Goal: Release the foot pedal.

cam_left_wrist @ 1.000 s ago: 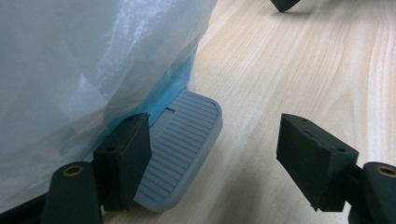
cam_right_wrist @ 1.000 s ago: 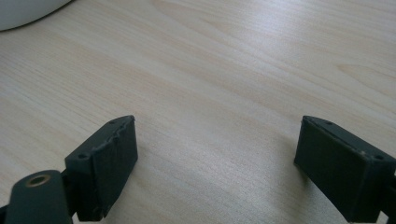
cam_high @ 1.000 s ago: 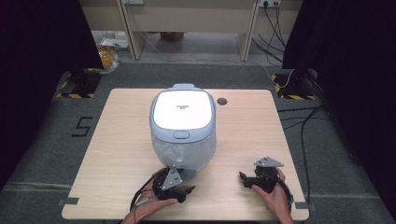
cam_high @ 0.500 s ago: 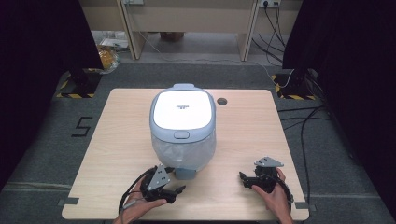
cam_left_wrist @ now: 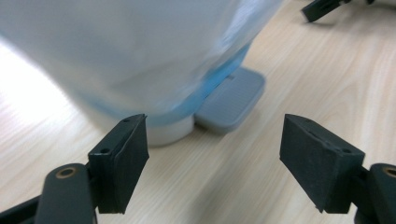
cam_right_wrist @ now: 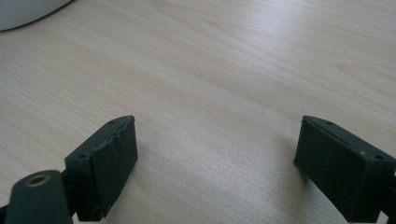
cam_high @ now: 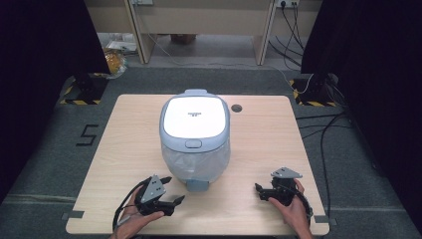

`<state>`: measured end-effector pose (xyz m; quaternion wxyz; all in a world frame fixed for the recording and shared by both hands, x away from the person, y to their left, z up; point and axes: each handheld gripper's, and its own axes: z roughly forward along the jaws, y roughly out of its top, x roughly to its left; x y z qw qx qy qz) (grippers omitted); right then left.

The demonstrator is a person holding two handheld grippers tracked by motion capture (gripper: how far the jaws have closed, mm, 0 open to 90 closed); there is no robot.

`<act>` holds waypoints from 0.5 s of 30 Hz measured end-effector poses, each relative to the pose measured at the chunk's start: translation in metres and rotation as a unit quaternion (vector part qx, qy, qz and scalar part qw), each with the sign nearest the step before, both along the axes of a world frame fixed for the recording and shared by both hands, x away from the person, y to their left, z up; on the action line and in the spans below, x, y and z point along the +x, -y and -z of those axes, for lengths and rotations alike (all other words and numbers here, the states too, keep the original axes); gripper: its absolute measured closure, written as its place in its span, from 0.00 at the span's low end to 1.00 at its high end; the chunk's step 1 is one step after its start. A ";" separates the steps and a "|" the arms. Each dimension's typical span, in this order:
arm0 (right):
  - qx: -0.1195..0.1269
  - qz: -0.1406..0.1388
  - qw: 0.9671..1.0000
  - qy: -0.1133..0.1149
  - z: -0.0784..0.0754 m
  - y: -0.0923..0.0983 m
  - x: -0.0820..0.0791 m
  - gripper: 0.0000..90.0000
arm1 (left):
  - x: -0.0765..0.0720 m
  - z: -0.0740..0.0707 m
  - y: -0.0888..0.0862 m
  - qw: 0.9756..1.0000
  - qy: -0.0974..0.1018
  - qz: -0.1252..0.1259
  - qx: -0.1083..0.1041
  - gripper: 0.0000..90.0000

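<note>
A: What differs from a second ago?

B: The left tool [cam_high: 170, 191] has drawn back toward the near left of the light wooden table [cam_high: 134, 129]; it was close against the front of the grey-and-white lidded bin with a clear liner bag [cam_high: 195, 137] and now sits just clear of it. The right tool [cam_high: 263, 190] has kept its place.

A: How do the tools stand?

B: Both gape wide and hold nothing. In the left gripper view the left tool [cam_left_wrist: 212, 163] has the bin's bagged body [cam_left_wrist: 130, 51] just ahead of it, with the bin's flat grey foot pedal [cam_left_wrist: 231, 100] ahead between its jaws and bare wood beneath. In the right gripper view the right tool [cam_right_wrist: 215, 170] has bare table [cam_right_wrist: 233, 70] ahead.

A: Room to move?

B: Open tabletop lies between the two tools, and the near edge runs close behind both hands. The right tool is well apart from the bin, out to its left.

A: Anything in the bin?

B: Its white lid [cam_high: 194, 117] is shut, and I cannot tell what lies inside the bag.
</note>
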<state>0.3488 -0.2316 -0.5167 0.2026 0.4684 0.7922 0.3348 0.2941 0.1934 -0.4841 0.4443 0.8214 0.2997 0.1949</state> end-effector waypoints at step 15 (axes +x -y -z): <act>0.000 0.000 1.000 0.000 0.000 0.000 0.000 0.15 | -0.005 0.025 -0.029 0.998 -0.023 -0.049 0.023 0.26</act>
